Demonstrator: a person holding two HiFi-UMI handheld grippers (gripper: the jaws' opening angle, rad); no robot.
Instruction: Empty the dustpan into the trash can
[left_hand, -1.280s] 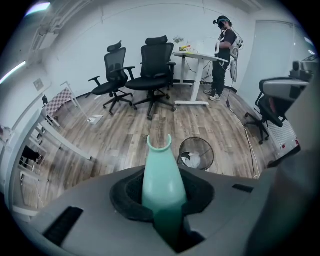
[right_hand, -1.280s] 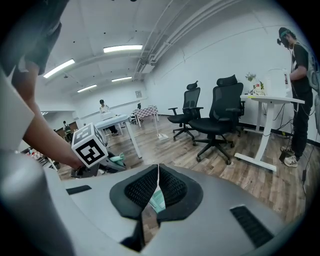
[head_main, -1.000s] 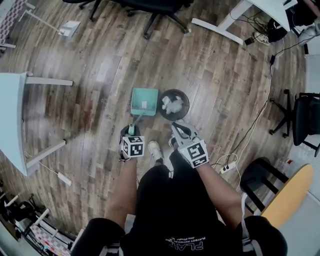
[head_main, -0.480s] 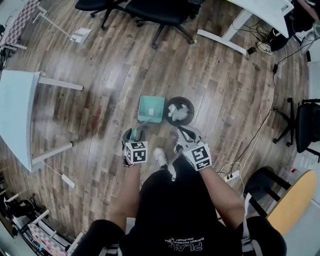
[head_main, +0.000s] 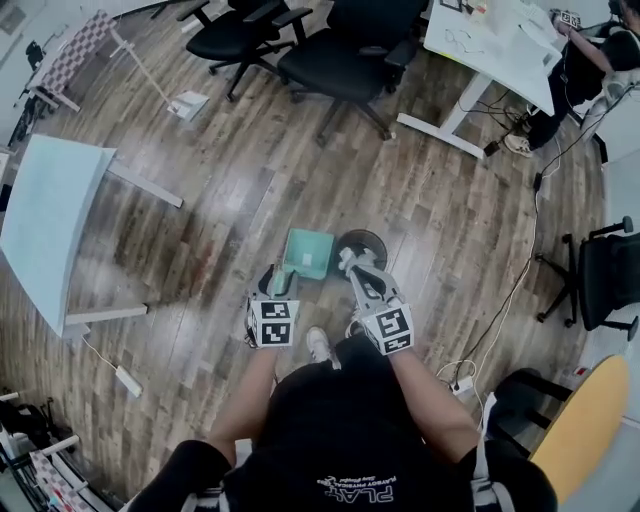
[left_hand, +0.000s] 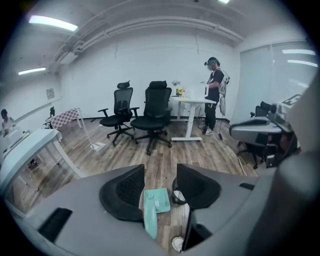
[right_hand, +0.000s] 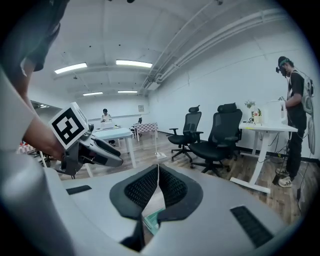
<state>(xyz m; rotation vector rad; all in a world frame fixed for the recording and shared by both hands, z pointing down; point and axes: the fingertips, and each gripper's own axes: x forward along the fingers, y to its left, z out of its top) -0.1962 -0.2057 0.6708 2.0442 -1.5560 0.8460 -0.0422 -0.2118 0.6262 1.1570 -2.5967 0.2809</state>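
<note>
Dustpan (head_main: 310, 252) down on the wood floor (head_main: 200, 200), just beside the trash can (head_main: 370, 240), with the person standing over both. The left hand-held gripper (head_main: 275, 282) hangs above the handle (left_hand: 151, 222); its jaws have just been opening and stand spread, with nothing pinched between them and the pan showing through the gap. The right hand-held gripper (head_main: 350, 262) is pressed together on nothing, over the near rim of the can.

The likely trouble is underfoot. A shoe (head_main: 318, 344) sits near the handle's end, so a step forward could kick the pan into the can and tip its white scraps back out. A dip of the right hand-held gripper could also clip the rim.

The dustpan's long axis runs from the person's feet outward, leaning slightly right in the head view. The handle points back at the person and the mouth points away, toward the chairs.
</note>
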